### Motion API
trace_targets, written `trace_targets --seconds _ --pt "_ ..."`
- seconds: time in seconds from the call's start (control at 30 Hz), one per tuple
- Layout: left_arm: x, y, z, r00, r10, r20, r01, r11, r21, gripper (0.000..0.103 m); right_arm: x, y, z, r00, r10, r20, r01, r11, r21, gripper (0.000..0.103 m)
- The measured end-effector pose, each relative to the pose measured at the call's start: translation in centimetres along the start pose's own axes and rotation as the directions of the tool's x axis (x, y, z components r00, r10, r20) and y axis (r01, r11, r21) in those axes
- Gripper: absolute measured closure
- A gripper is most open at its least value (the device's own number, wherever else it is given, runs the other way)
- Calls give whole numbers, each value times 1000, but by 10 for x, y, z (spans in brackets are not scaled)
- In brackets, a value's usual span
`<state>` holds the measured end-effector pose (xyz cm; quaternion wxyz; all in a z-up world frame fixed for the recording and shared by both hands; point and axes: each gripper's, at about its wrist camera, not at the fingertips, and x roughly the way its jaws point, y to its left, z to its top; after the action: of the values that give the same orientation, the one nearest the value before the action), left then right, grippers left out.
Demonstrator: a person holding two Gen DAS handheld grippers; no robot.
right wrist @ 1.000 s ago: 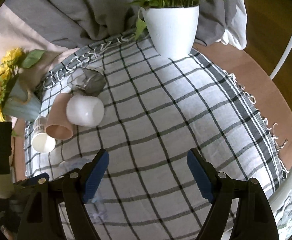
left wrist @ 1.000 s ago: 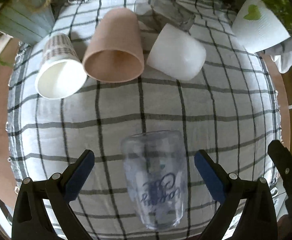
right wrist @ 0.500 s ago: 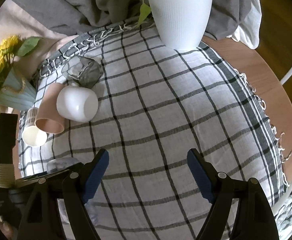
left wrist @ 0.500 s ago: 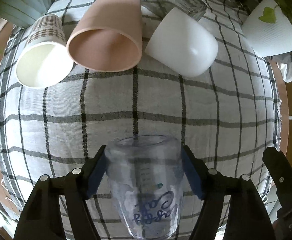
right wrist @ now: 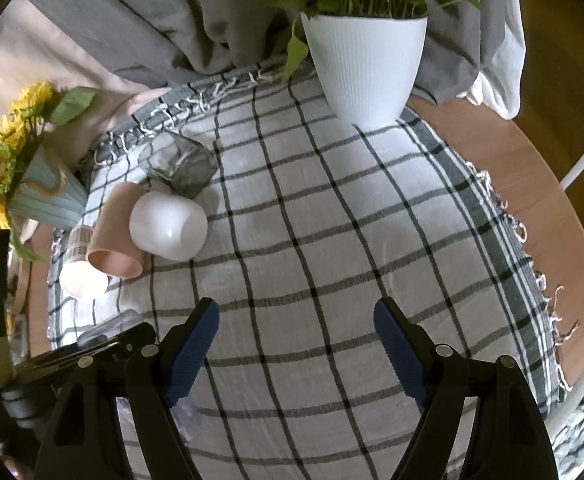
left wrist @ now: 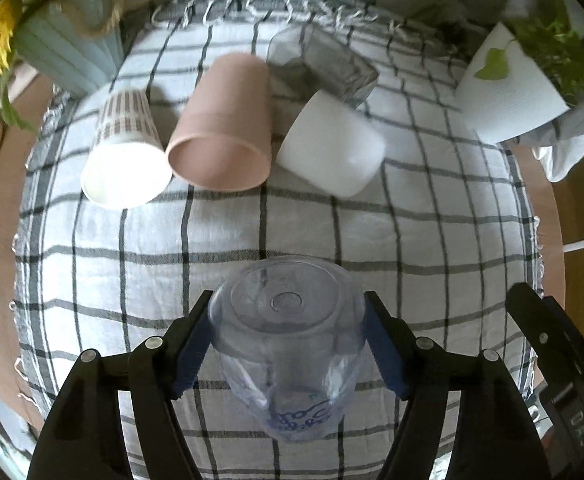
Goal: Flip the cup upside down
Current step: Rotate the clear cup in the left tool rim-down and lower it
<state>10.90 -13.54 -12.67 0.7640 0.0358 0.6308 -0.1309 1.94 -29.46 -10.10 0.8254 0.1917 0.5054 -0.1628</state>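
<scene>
My left gripper (left wrist: 287,344) is shut on a clear plastic cup (left wrist: 287,340) with blue lettering. The cup is held off the checked cloth (left wrist: 292,224), its flat base pointing forward toward the camera's far side. In the right wrist view only a bit of the clear cup (right wrist: 111,324) shows at the lower left, behind the left gripper's black body. My right gripper (right wrist: 296,340) is open and empty above the cloth (right wrist: 332,240), right of the cup.
Several cups lie on their sides at the back: a paper cup (left wrist: 125,156), a pink cup (left wrist: 223,132), a white cup (left wrist: 332,148) and a glass (left wrist: 324,64). A white plant pot (right wrist: 366,64) stands back right, a sunflower vase (right wrist: 47,196) back left.
My left gripper closed on the clear cup, lifted it and tilted it so its base now faces forward. My right gripper stayed open and shifted only slightly.
</scene>
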Motion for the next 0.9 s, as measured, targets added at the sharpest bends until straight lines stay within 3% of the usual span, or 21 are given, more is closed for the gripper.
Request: trace_targets --seconds 0.37,0.9 --pt "-21 -23 -17 996 17 87 -23 998 67 32 -11 -8 -2 1000 -11 29 12 1000 -26 23" --pt "-31 -31 -54 995 2 97 -10 996 87 32 -16 -15 -15 999 -32 19 33 998 -45 23"
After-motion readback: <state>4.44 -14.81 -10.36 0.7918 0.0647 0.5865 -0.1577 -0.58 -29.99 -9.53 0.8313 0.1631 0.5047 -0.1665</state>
